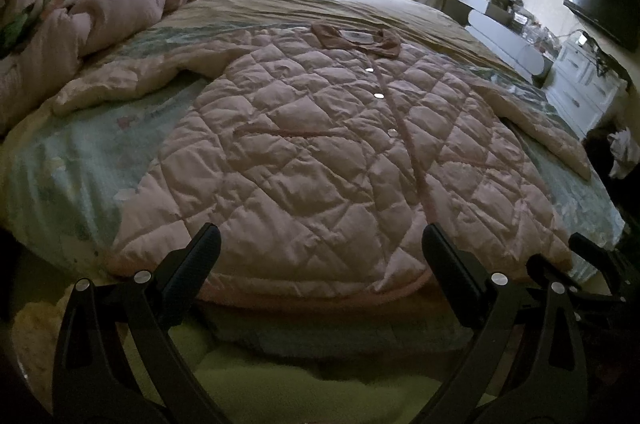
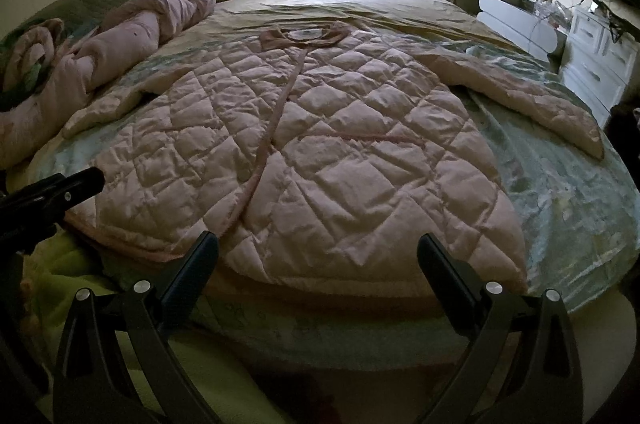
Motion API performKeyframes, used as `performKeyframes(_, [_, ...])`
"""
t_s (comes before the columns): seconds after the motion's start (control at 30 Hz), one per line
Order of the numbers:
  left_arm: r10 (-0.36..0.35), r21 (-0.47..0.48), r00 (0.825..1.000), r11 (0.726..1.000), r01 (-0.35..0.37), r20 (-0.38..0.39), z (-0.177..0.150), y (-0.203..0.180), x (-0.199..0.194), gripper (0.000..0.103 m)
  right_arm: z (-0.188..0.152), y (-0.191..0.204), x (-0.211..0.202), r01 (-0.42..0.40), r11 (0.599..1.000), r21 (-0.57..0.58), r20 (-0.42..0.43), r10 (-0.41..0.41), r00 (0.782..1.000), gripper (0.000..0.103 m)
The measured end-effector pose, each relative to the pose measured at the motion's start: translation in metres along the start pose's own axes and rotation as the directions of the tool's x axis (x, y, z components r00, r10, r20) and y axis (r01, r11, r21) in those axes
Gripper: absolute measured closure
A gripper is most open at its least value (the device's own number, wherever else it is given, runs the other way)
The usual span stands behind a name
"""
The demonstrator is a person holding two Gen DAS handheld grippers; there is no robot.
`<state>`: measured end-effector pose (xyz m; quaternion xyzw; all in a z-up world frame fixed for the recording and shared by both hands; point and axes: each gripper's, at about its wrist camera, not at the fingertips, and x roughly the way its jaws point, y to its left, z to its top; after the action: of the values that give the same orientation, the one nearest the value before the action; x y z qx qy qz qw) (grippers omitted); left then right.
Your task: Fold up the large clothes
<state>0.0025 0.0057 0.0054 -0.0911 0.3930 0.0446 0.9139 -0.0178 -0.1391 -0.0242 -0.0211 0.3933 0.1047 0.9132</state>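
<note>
Quilted pink coat (image 1: 320, 152) lies flat on bed (image 1: 60, 176), unfolded.

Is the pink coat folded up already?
No, the pink coat lies spread flat on the bed with both sleeves out.

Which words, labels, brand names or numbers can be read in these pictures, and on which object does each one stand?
No text can be read in either view.
Quilted pink jacket: a pale neck label shows inside the collar, but any print on it is too blurred to read.
Bedsheet: faint printed pictures, no legible words.
Television on the wall: dark screen, no brand readable.
Both grippers: no markings visible.
</note>
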Motion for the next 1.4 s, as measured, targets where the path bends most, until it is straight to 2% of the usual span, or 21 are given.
performKeyframes(0.2, [0.023,-0.024,1.0,0.999,-0.024,-0.014,0.016,0.005,0.009,0.009,0.024,0.001,0.012,-0.058,0.998,0.008,-0.002,0.058,0.998,0.004])
performKeyframes(0.57, [0.116,-0.049,0.993,0.992,-0.115,0.009,0.053,0.025,0.023,0.009,0.073,0.007,0.04,-0.063,0.998,-0.025,0.038,0.064,0.997,0.004])
performKeyframes(0.93, [0.101,-0.059,0.995,0.993,-0.101,0.0,0.092,0.031,0.047,0.009,0.121,0.002,0.068,-0.092,0.996,-0.02,0.047,0.093,0.995,0.004])
performKeyframes(1.2, [0.098,-0.056,0.995,0.994,-0.099,-0.019,0.118,0.031,0.071,0.009,0.15,-0.005,0.092,-0.074,0.997,-0.01,0.056,0.074,0.996,0.004])
performKeyframes(1.4, [0.069,-0.071,0.997,0.995,-0.07,-0.016,0.137,0.035,0.083,0.009,0.173,-0.015,0.107,-0.059,0.998,-0.002,0.074,0.059,0.996,0.004])
